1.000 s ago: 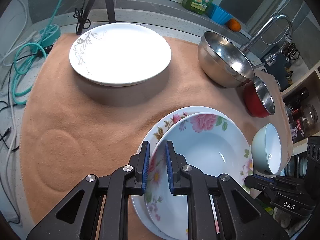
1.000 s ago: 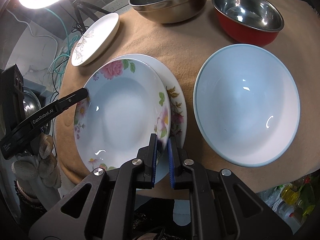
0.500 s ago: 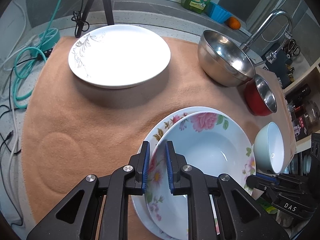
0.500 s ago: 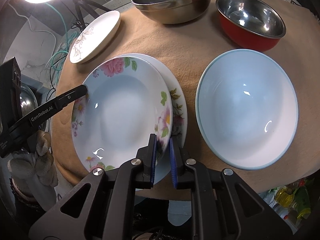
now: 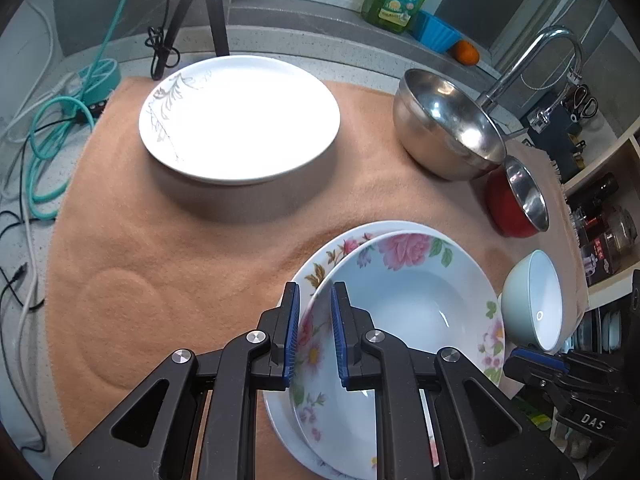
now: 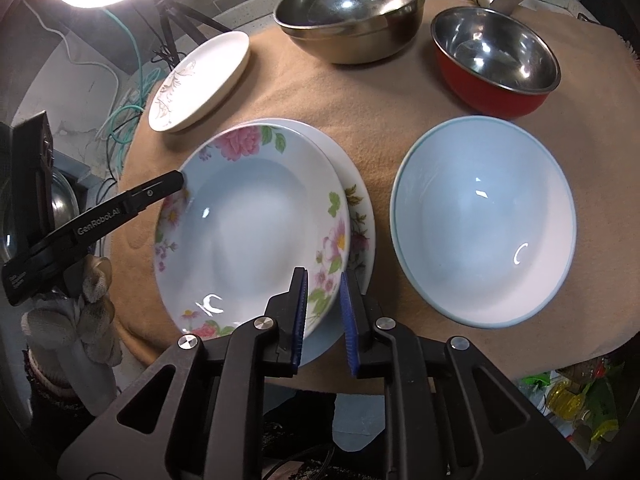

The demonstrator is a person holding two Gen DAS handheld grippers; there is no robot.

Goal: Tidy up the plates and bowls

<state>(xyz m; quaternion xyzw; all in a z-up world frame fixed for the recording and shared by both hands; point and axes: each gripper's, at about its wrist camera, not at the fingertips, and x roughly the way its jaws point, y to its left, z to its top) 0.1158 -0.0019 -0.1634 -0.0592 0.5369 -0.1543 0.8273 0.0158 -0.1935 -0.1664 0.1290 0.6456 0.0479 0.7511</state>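
Rose-print deep plate [image 6: 248, 232] sits on the flat floral plate [image 6: 358, 216], its rim between both claws. Left gripper [image 5: 314, 336] is clamped on that rim; right gripper [image 6: 323, 312] has just been opening, pads off. Release left only once it's nested square.

Three plates: one white plate [image 5: 240, 128] with a grey leaf motif, one floral deep plate [image 6: 248, 232], one floral flat plate [image 6: 360, 216] beneath it. Three bowls: one steel bowl [image 6: 352, 12], one red bowl [image 6: 496, 60] (steel-lined), one pale blue bowl [image 6: 484, 220].
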